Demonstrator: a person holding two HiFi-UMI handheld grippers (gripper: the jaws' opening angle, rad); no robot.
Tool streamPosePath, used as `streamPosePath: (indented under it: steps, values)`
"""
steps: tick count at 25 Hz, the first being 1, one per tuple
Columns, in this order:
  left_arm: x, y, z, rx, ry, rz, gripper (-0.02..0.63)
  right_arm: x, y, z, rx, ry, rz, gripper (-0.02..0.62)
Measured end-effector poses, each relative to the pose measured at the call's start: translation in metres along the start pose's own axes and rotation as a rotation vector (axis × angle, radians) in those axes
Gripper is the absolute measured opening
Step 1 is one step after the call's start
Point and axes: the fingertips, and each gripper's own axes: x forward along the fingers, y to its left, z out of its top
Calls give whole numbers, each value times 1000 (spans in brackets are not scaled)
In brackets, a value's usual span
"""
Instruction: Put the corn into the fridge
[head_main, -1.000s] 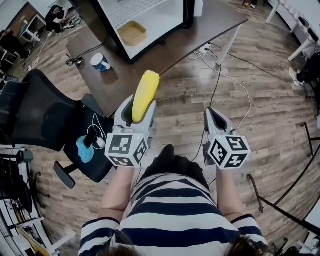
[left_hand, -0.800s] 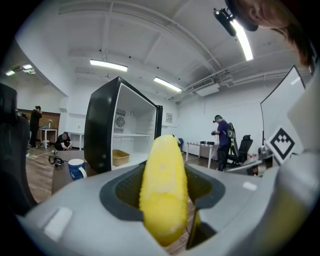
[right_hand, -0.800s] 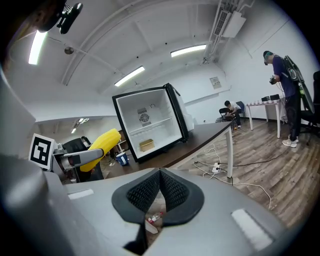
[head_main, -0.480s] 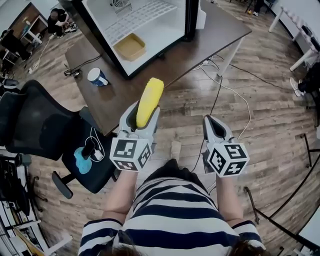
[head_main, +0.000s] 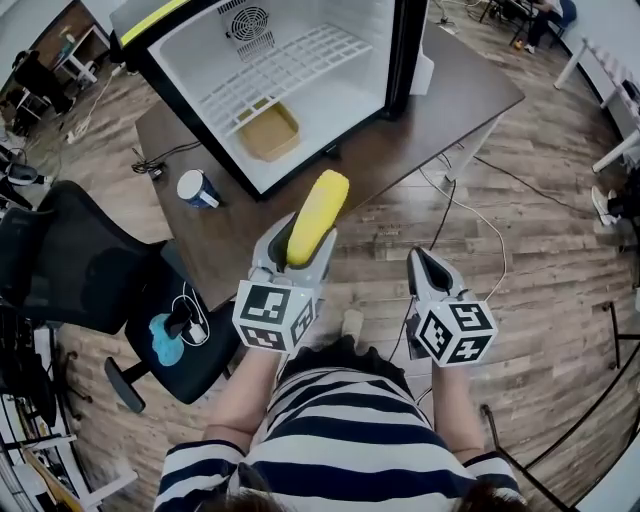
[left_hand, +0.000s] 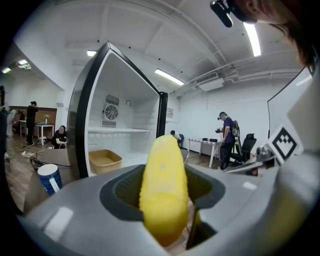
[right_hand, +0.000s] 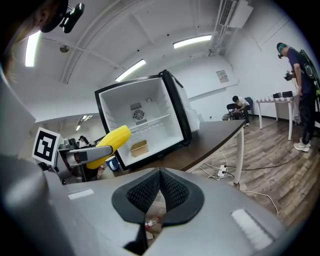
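Currently the corn (head_main: 318, 215) is clamped in the left hand-held gripper (head_main: 300, 252), short of the open fridge (head_main: 404, 50), and is best carried over the counter (head_main: 470, 90) and released only once well inside the fridge, with the empty right hand-held gripper (head_main: 428, 266), jaws together, held aside.

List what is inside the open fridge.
Inside the fridge are a tan tray on its floor, a white wire shelf and a fan grille on the back wall. What lies under the tray is covered.
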Motion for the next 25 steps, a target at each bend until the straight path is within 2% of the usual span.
streamPosePath:
  steps: [9, 17, 25]
  values:
    - [47, 32, 21, 40, -7, 19, 0, 62, -3, 31, -32, 8, 44, -8]
    - [78, 44, 52, 87, -47, 21, 0, 101, -5, 61, -61, -12, 88, -8]
    - [116, 67, 86, 113, -83, 107, 0, 150, -24, 92, -88, -5, 186, -8]
